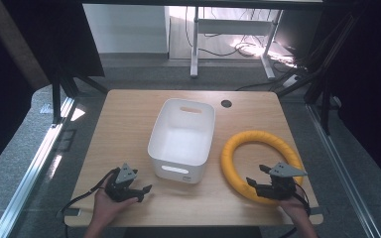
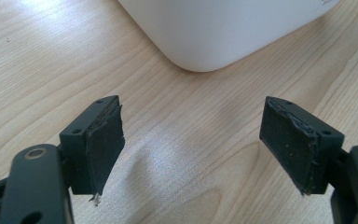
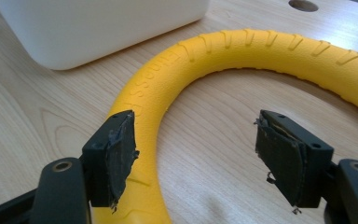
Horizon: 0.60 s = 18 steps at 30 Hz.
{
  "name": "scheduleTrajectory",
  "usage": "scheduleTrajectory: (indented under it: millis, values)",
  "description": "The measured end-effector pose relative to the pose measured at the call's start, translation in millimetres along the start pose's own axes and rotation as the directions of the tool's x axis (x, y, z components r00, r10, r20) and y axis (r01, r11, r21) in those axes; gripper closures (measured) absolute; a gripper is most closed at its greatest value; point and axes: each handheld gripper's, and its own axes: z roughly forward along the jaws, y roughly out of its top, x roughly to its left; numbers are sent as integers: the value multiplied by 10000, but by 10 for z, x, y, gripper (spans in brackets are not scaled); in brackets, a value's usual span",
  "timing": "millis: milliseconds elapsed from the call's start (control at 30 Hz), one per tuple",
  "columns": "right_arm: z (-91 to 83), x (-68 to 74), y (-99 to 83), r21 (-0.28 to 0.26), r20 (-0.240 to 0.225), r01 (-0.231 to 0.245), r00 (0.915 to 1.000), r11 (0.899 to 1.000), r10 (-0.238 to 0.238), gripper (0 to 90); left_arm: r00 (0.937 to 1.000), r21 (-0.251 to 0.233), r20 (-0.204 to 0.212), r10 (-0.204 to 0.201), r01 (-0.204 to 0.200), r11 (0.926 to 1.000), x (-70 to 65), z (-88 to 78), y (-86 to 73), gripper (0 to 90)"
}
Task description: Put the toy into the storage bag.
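Observation:
A yellow foam ring (image 1: pixel 255 136) lies flat on the wooden table (image 1: pixel 129 124), to the right of a white plastic bin (image 1: pixel 156 136) that has nothing in it. My right gripper (image 1: pixel 256 174) hovers over the ring's near arc with its jaws open. In the right gripper view (image 3: pixel 196 144), one jaw hangs above the ring (image 3: pixel 261 46) and bare wood shows between the pads. My left gripper (image 1: pixel 144 192) sits low near the table's front edge, also open. In the left gripper view (image 2: pixel 193 140), it points at a rounded corner of the bin (image 2: pixel 223 32), a short way off.
A round cable hole (image 1: pixel 226 103) sits in the table behind the ring. Hands hold both grippers at the table's near edge, with cables trailing off it. Black frame legs and a white desk stand beyond the table on the grey floor.

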Motion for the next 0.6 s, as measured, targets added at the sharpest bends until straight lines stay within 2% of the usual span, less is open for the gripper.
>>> scheduleTrajectory:
  millis: [267, 400, 600]
  values:
    - [-34, -40, -12, -425, -41, -555, 9985, 9976, 554, 275, 10000, -17, -3, 11, -11, 10000, 2, -9, 0, 216]
    - [-73, -65, -8, -545, -148, -631, 9979, 9965, 624, 285, 10000, -15, 1, -22, 22, 10000, 1, -7, 1, 215]
    - [-98, -74, 46, -51, -357, -550, 9979, 9985, 548, 272, 9999, 3, 23, -114, 114, 9999, 10, -13, 10, 215]
